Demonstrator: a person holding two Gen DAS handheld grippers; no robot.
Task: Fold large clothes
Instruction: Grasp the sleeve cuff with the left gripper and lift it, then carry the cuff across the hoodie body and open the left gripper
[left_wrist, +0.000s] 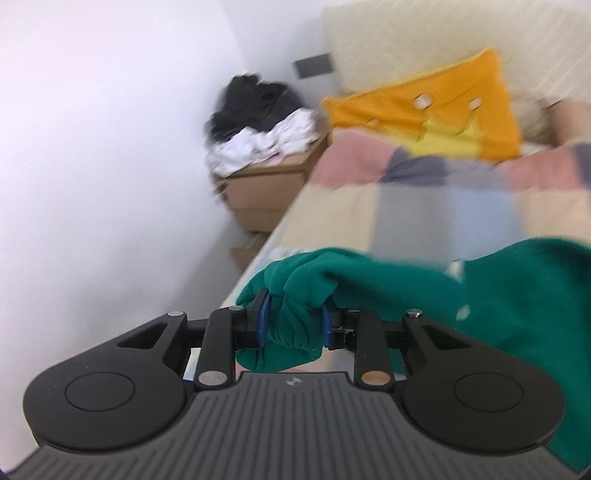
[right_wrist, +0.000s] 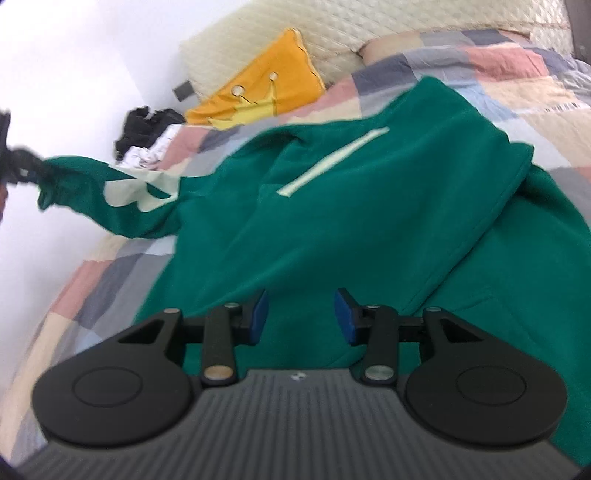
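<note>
Sleeve (left_wrist: 295, 295) of the green sweatshirt (right_wrist: 332, 221) hangs clamped in the left gripper (left_wrist: 294, 325) above the patchwork quilt (right_wrist: 517, 85), orange cushion (right_wrist: 266, 81) behind, right gripper (right_wrist: 300, 317) gaping empty.

Both cams ride on my tools, looking forward along the fingers and tilted down at the bed (left_wrist: 369, 206). Left one sits close behind the bunched green sweatshirt (left_wrist: 498, 295) cuff, facing the headboard corner. Right one hovers low over its body. Both catch the orange pillow (left_wrist: 436, 107) and nightstand (left_wrist: 266, 184).
</note>
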